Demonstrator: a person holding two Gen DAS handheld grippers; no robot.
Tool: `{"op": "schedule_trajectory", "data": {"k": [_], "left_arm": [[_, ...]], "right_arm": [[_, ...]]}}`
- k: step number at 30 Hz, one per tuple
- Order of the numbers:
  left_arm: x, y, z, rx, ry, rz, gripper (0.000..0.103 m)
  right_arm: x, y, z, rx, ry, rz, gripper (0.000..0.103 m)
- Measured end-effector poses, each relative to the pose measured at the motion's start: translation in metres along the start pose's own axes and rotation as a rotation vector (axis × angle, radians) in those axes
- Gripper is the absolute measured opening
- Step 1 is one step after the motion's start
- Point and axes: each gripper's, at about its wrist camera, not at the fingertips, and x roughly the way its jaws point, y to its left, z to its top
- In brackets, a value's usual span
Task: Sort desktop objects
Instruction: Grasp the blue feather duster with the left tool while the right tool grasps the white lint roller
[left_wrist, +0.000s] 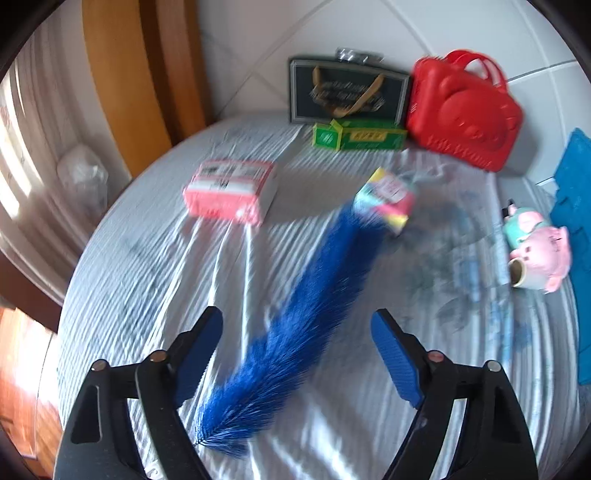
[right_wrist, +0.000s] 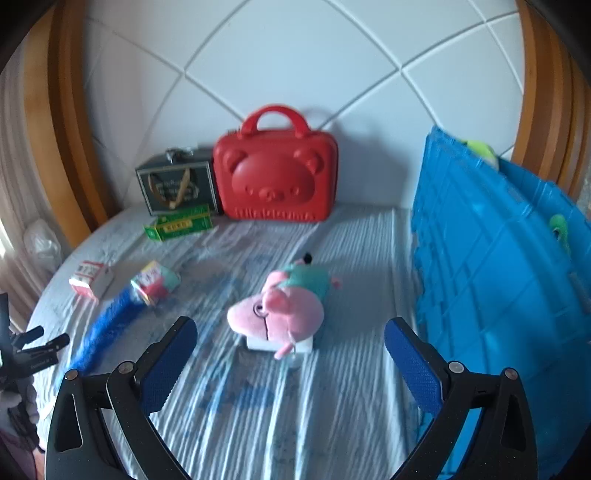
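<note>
On the striped bed sheet (left_wrist: 155, 280), the long blue bristly brush (left_wrist: 288, 332) lies between the pads of your left hand-held gripper (left_wrist: 297, 354), untouched; your right hand-held gripper (right_wrist: 291, 363) stands open before the pink plush pig (right_wrist: 280, 314)

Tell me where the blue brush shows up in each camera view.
Left wrist: the brush runs diagonally through the centre, between the open gripper fingers.
Right wrist: the brush lies at lower left, beside a colourful box.
Shared landmark: the red case against the back wall.
</note>
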Motion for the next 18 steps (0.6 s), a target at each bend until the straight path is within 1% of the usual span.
{"op": "schedule_trajectory", "data": {"k": [2,3,5,9,11,14,15,16,17,18], "left_arm": [[0.018,0.008,-0.004,-0.005,0.03,0.025,0.082],[0.025,0.012,-0.005,-0.004,0.04,0.03,0.082],[0.041,0.013,-0.005,-0.002,0.065,0.04,0.082],[0.071,0.014,-0.002,0.014,0.112,0.057,0.082],[0.083,0.013,-0.001,0.025,0.133,0.059,0.082],[0.097,0.011,-0.001,0.03,0.157,0.037,0.081],[0.101,0.01,-0.001,0.036,0.164,0.034,0.074],[0.105,0.009,-0.001,0.04,0.171,0.031,0.07],[0.11,0.009,-0.001,0.039,0.181,0.023,0.064],[0.114,0.009,-0.001,0.031,0.191,0.004,0.06]], "right_arm": [[0.02,0.0,-0.005,-0.01,0.046,-0.005,0.103],[0.035,0.0,-0.009,-0.018,0.087,-0.005,0.103],[0.058,0.0,-0.017,-0.021,0.138,0.0,0.103],[0.106,-0.004,-0.033,0.007,0.238,0.004,0.103],[0.122,-0.004,-0.037,0.008,0.265,0.012,0.103],[0.144,-0.004,-0.037,0.004,0.285,0.024,0.103],[0.152,-0.007,-0.037,0.011,0.293,0.018,0.103],[0.159,-0.01,-0.036,0.022,0.301,0.018,0.103],[0.167,-0.013,-0.035,0.038,0.306,0.031,0.103],[0.175,-0.018,-0.034,0.051,0.31,0.047,0.103]]}}
